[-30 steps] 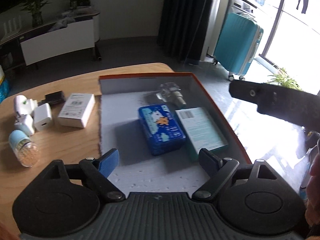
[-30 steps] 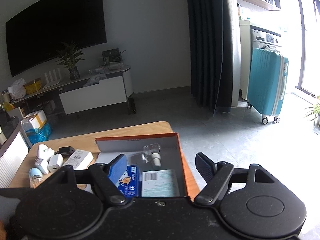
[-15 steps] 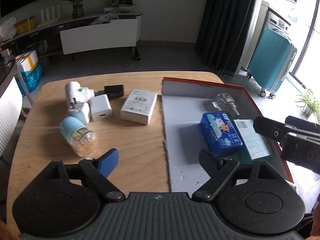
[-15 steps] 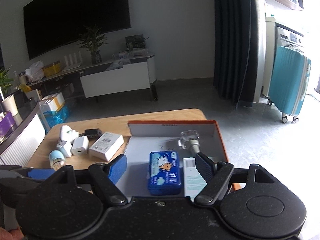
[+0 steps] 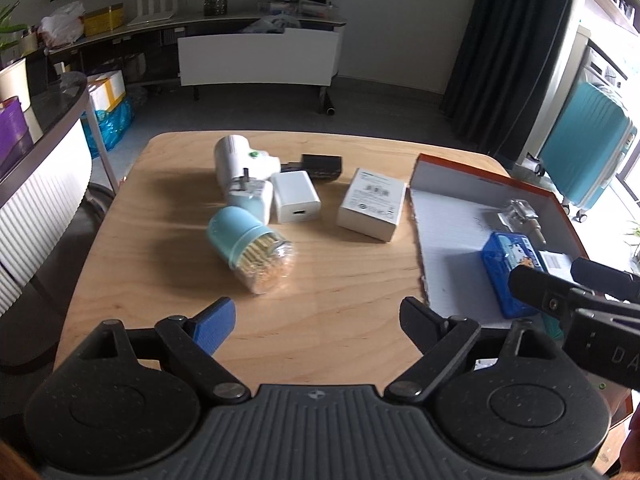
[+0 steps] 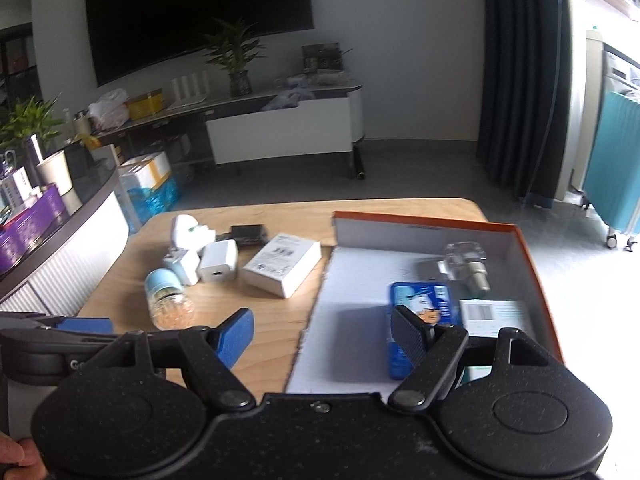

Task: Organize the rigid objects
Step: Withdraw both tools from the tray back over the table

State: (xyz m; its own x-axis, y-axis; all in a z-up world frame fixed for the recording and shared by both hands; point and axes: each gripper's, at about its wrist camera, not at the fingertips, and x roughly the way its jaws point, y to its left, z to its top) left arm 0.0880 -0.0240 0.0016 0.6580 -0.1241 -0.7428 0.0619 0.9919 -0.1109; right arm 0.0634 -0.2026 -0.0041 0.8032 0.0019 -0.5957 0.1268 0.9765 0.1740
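A living room with grey floor, a dark curtain, a wall-mounted black screen point(image 6: 196, 12) seen whole only from the right wrist, and a low white sideboard point(image 5: 256, 56) carrying a potted plant. A teal suitcase point(image 5: 588, 148) stands by the window at the right. In front sits a rounded wooden table point(image 5: 160, 248).

On the table's right side lies an open orange-edged box point(image 6: 536, 264) with a pale lined floor. Inside it, along the right side: a blue tin point(image 6: 420, 304) with a cartoon figure on the lid, a pale green carton point(image 6: 492, 312) with a barcode label just beside it, and a clear bottle with a metal cap point(image 6: 468, 264) on its side at the far end. The left-wrist view hides most of the carton behind the other tool.

Left of the box, out on the wood, lie a white carton point(image 5: 372, 204) with small unreadable print, a white charger point(image 5: 296, 196), a white travel plug point(image 5: 244, 164), a small black item point(image 5: 320, 164), and a blue-lidded jar of toothpicks point(image 5: 252, 248) on its side.

The left gripper point(image 5: 316, 320) hangs over bare wood near the table's front edge, tongs spread wide, nothing between them. The right gripper point(image 6: 324, 336) hangs above the box's near left edge, tongs likewise spread and empty. Partial lettering shows on each tool body, too cut off to read.
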